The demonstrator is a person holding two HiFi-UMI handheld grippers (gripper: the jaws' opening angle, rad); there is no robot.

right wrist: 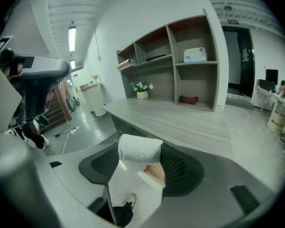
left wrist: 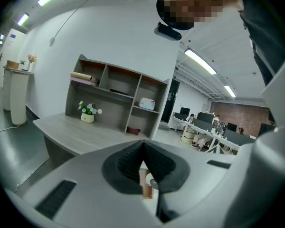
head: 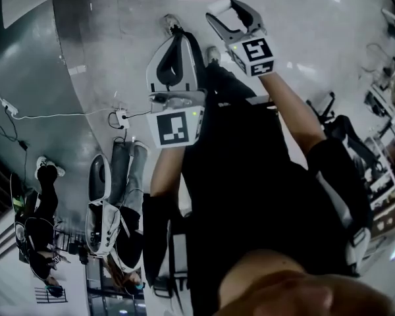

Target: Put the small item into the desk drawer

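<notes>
We read the small item [right wrist: 140,149] as a white, roll-shaped wad, and it's already in the right hand-held gripper [right wrist: 142,162]. Its long axis runs crosswise, jaw to jaw, approx. level in the right gripper view. The jaws are pinched on it, w/ the dark ribbed pads [right wrist: 180,167] pressing from either side. One end of the roll pokes past the left-hand pad.

So the relation that counts isn't item-to-gripper but item-to-desk. The desk [right wrist: 180,122] lies straight ahead of the right jaws and a bit to their right, beyond the roll and well apart from it. A shelf unit [right wrist: 180,56] stands on its far side w/ a flower pot [right wrist: 142,94] on the top. We can't pick out the drawer in any view; the desk's underside shows only as a dark, unclear strip.

The left hand-held gripper [left wrist: 143,148] has its jaws pressed together at the tips, w/ nothing between them. Only floor clutter shows through the slit lower down. It sees the same desk off to its left. Which hand is nearer we can't tell.

In the head view both grippers are held up in front of the body, the right one higher. Our guess: the carry is under way, and the empty left is prob. the one to pull the drawer, b/c the right is occupied.
</notes>
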